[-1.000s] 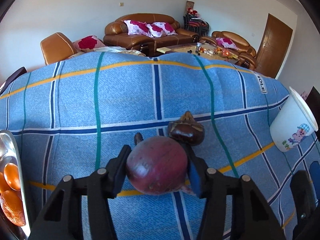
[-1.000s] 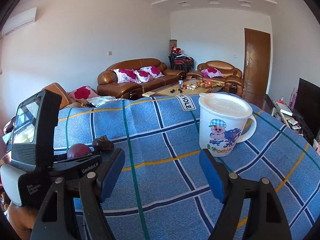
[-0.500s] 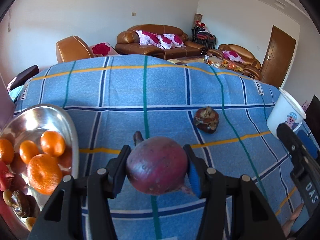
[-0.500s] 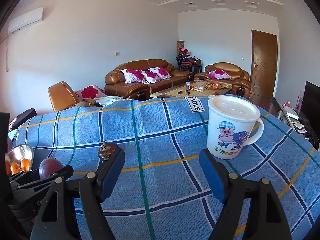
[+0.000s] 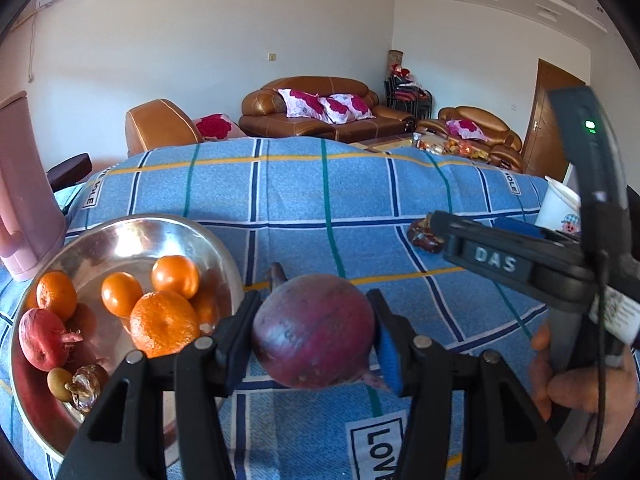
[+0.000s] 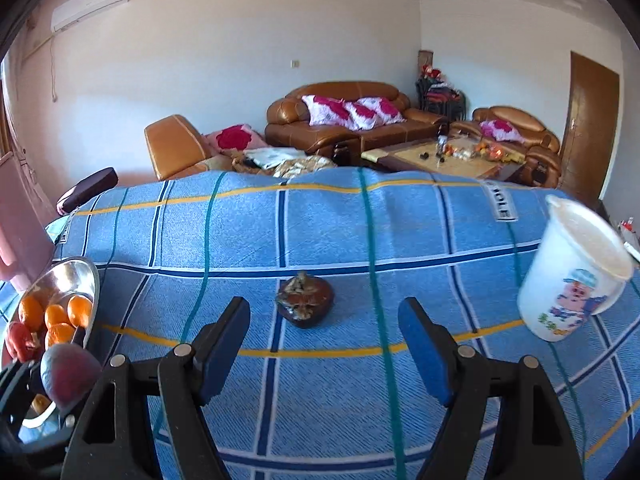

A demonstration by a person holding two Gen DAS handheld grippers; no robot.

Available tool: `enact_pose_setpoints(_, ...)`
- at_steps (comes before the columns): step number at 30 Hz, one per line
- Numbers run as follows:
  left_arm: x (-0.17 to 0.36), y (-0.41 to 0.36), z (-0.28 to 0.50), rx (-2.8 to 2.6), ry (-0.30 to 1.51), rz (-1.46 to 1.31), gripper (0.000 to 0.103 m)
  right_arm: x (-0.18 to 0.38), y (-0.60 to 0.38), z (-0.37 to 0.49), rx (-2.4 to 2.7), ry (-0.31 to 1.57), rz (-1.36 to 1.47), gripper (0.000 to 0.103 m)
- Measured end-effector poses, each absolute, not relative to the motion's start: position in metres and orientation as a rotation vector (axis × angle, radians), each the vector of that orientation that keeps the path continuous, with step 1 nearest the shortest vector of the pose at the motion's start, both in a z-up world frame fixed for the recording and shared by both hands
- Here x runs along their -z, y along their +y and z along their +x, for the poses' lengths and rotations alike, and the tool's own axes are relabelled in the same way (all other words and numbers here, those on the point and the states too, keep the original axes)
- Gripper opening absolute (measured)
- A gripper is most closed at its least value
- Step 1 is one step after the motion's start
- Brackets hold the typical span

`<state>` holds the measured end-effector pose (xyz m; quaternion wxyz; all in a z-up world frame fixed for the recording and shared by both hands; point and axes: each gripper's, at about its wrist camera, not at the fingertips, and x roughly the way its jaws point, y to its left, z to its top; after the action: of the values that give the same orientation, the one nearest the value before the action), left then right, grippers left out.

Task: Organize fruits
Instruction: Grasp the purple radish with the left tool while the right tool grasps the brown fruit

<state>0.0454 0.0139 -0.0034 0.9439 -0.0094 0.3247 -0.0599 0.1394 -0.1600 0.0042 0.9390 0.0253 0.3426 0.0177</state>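
1. A dark purple round fruit (image 5: 314, 330) is seen clamped between the two pads of the left tongs (image 5: 314, 334), lifted clear of the blue checked cloth (image 5: 360, 184) that covers the desk.
2. The same fruit is seen from the right wrist view at the lower left edge, held in the left tongs (image 6: 60, 376) just beside the rim of the metal bowl (image 6: 86, 270).
3. The metal bowl (image 5: 132, 232) is placed at the left of the held fruit; several oranges (image 5: 164, 326), a reddish fruit (image 5: 42, 340) and a few small brownish pieces are contained in it.
4. The right tongs (image 6: 324, 344) are held wide apart, with nothing between the blue pads; they hang above the cloth.
5. A dark brown fruit with a dried crown (image 6: 305, 299) is seen lying on the cloth just beyond the gap between the right fingers, untouched by them.
6. In the left wrist view the same brown fruit (image 5: 423, 235) is partly hidden behind a finger of the right tongs (image 5: 500, 240), and part of a hand (image 5: 576, 388) is visible on the handle at the right edge.
7. A white cup with a cartoon print (image 6: 576, 280) is stood on the cloth to the right, well apart from the brown fruit.
8. A pink jug (image 5: 24, 192) is stood behind the bowl at the far left.
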Motion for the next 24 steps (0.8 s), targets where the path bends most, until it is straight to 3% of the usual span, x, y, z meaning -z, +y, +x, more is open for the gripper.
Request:
enact_pose_setpoints(3,0.006,0.015,0.050,0.110,0.677,-0.026,0.055,0.012,-0.147,0.166,-0.049,0.780,0.022,0.076)
enact_pose_setpoints(5,0.008,0.014,0.052,0.105,0.687,-0.021,0.055,0.021,-0.141,0.182,-0.039,0.848,0.006,0.064)
enact_pose_setpoints(10,0.009,0.008,0.054,0.105,0.692,0.005,0.055,0.028,-0.142,0.195,-0.003,0.890,0.025,0.047)
enact_pose_setpoints(15,0.008,0.004,0.052,0.101,0.679,0.024,0.055,0.025,-0.146,0.179,0.033,0.865,0.039,0.046)
enact_pose_setpoints(24,0.001,0.005,0.043,0.064,0.608,0.048,0.055,-0.001,-0.147,0.108,0.082,0.632,0.084,0.047)
